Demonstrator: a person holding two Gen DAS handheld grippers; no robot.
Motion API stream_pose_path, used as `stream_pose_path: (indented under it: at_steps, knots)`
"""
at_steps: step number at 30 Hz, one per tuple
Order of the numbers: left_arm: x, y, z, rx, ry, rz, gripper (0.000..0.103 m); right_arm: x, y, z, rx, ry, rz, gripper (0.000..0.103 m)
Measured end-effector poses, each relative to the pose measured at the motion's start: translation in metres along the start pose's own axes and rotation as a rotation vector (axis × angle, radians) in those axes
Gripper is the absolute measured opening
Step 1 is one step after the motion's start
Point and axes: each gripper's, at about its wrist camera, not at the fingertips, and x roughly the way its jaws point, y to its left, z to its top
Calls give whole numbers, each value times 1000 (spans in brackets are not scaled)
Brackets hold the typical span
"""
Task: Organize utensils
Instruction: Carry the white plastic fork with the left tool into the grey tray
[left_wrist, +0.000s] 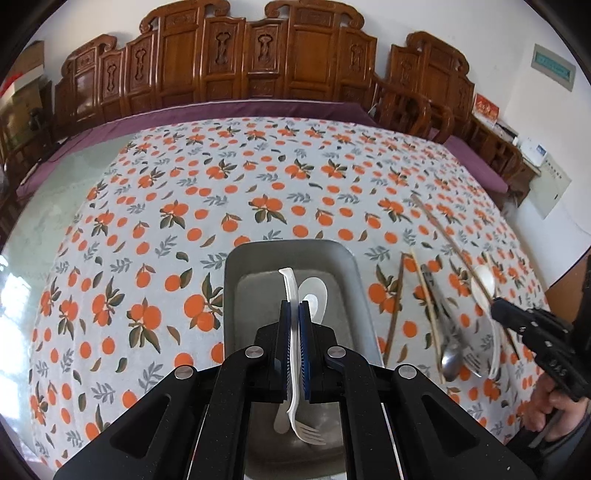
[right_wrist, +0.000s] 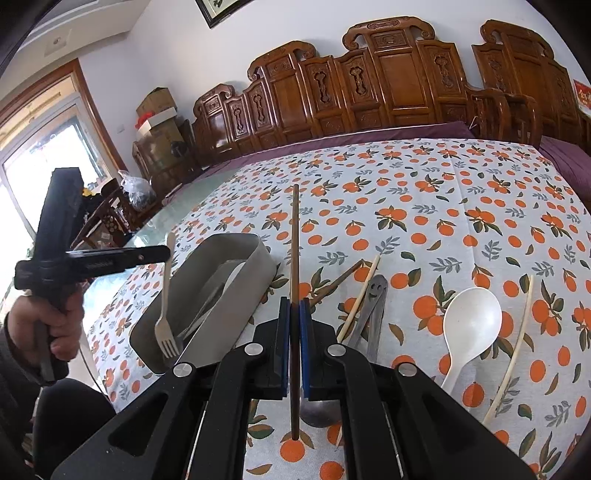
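I'm holding a light, slick white plastic fork (left_wrist: 293, 354) mid-handle, left gripper (left_wrist: 294, 314) jaws clamped, over the metal tray (left_wrist: 236, 266). Right gripper (right_wrist: 294, 314) is pinching a stiff dark chopstick (right_wrist: 295, 240) near its lower end, so it's likely pivoting.

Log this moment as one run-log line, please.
left hand-held gripper: shut on white fork, over grey tray | right hand-held gripper: shut on brown chopstick | white spoon: on tablecloth
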Motion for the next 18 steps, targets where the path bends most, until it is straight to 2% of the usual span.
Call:
stream_pose_path:
  at_steps: [9,18]
  knots:
    - [34,-5,1,9,35,13,3,2,1,-1,-7,6,5,6]
    - [53,-7,-2,9,49,-6,5,6,14,0,-31,9,26,6]
